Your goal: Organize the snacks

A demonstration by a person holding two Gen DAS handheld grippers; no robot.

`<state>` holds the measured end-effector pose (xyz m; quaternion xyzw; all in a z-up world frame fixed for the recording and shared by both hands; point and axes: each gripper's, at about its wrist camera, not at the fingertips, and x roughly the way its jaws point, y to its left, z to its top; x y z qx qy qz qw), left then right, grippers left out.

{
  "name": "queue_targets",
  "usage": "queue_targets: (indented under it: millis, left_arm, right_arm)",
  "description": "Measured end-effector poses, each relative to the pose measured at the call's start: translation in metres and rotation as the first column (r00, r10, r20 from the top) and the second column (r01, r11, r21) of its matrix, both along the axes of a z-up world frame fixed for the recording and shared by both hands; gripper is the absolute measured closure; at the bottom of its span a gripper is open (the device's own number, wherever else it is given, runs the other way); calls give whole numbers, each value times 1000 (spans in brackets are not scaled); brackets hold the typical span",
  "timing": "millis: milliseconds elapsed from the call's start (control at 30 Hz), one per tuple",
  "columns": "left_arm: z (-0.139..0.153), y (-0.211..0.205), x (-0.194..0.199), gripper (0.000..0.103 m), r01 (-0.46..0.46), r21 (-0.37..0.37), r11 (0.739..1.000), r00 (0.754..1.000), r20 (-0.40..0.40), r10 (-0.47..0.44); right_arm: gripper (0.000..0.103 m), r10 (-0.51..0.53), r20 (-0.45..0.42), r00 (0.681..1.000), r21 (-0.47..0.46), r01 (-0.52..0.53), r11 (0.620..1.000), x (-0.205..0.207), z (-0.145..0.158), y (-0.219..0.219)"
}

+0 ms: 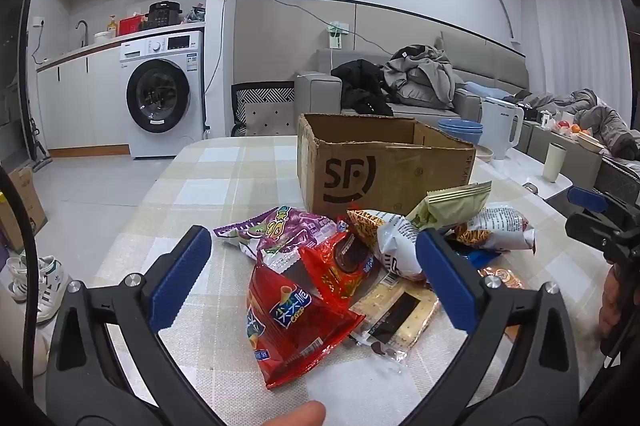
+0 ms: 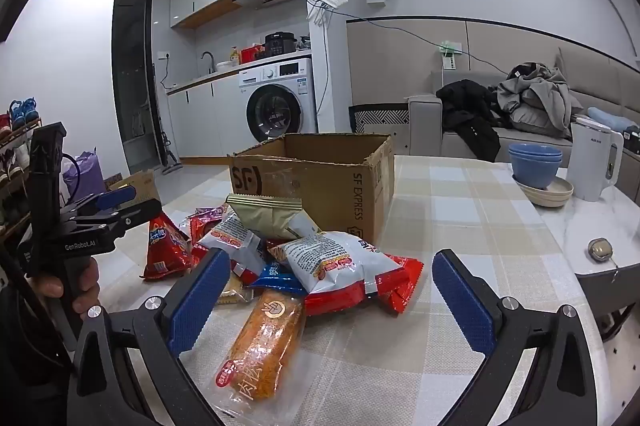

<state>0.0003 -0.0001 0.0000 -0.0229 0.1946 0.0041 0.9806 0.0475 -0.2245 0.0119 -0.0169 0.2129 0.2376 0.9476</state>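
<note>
Closest to me, the left gripper (image 1: 314, 280) and the right gripper (image 2: 328, 296) both hang with their blue-padded jaws spread wide, pinching nothing, just above a heap of snacks on the checked beige tablecloth (image 2: 460, 209). A red cone-snack packet (image 1: 296, 322) lies between the left jaws, a clear-wrapped orange bread roll (image 2: 262, 342) between the right. Behind the heap stands the open brown cardboard box (image 1: 380, 169), with stacked blue bowls (image 2: 535, 161) and a white kettle (image 2: 594, 161) farther off.

Home, washing machine (image 1: 162, 93), sofa (image 1: 420, 97)
</note>
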Motion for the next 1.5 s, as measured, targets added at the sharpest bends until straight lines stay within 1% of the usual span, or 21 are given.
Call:
queue_targets:
  millis: [100,267,1500]
  left_arm:
    - [0,0,-1,1,-3,-4,1000,1000,10,3]
    - [0,0,-1,1,-2,-11,1000,1000,5,2]
    - [0,0,0,1,-2,-7,1000,1000,2,2]
  right_arm:
    - [0,1,-5,1000,-4,-1,1000,0,0,0]
    - [0,1,-8,1000,-4,-1,1000,0,0,0]
    - [0,2,-1,1000,-10,-2,1000,0,0,2]
